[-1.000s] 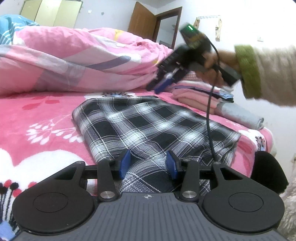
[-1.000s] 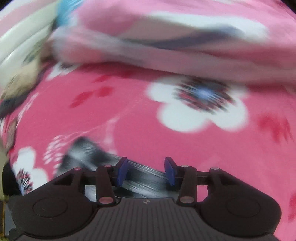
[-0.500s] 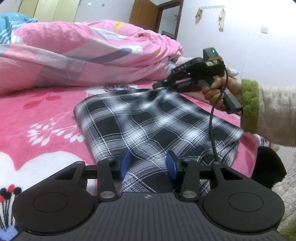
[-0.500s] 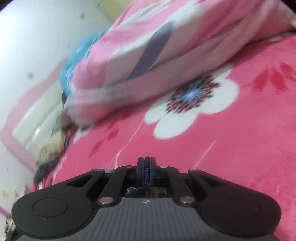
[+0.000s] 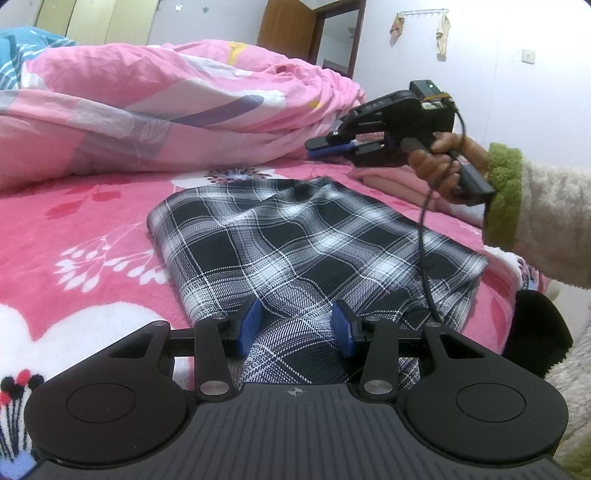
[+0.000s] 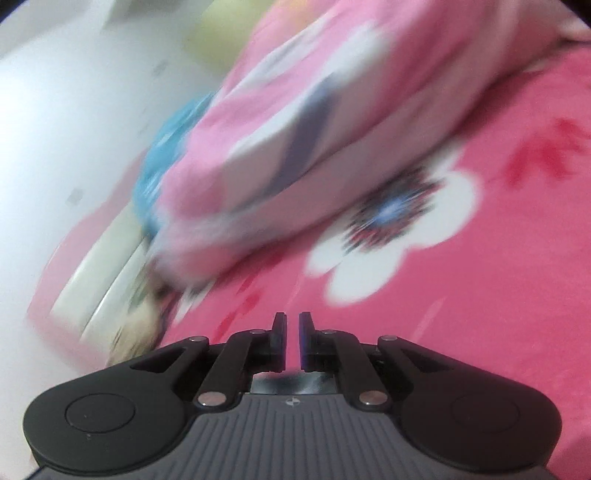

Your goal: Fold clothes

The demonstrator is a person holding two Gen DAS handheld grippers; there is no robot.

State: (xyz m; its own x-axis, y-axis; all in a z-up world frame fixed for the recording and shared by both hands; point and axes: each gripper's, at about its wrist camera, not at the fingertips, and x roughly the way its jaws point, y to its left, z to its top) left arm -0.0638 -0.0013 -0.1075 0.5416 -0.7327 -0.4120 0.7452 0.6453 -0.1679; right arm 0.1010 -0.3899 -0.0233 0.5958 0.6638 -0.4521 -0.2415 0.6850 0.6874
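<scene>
The folded plaid garment (image 5: 295,243) lies on the bed (image 5: 92,229), its near edge between the half-open left hand-held gripper (image 5: 295,326); the right hand-held gripper (image 5: 328,147), jaws just parting from near-shut and empty, hovers beyond its far end.

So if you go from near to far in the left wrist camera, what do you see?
left gripper → checked cloth → pink flowered blanket → crumpled pink quilt → brown door
</scene>
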